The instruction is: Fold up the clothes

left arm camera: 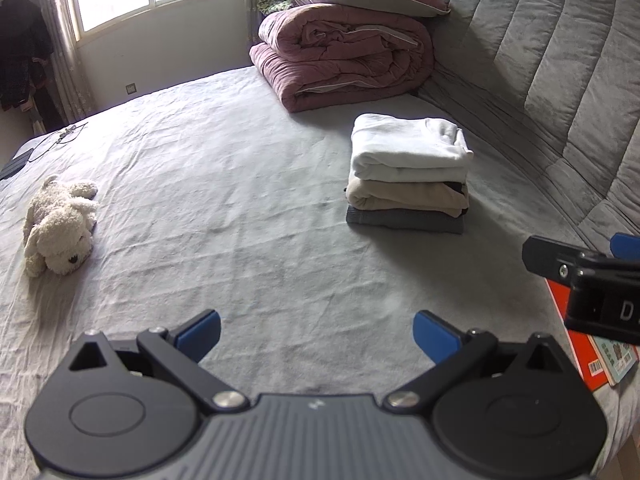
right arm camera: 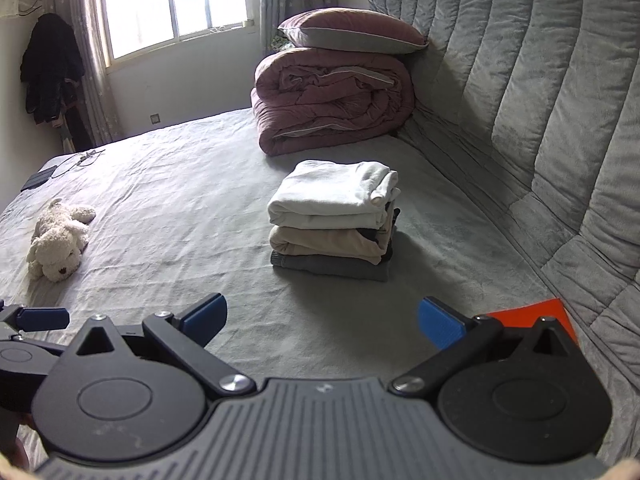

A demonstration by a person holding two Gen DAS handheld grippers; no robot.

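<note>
Both the left gripper (left arm camera: pixel 316 332) and the right gripper (right arm camera: pixel 322 320) stood wide apart and held nothing. The stack of folded clothes (right arm camera: pixel 334 220) lay far on the bed (right arm camera: pixel 180 184), right of the plush dog (right arm camera: pixel 58 242).

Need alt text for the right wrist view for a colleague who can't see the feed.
A stack of folded clothes, white on beige on grey, sits on a grey bed sheet ahead of the open, empty right hand-held gripper. Behind it lies a folded mauve quilt topped by a pillow; a plush dog lies at left.
</note>
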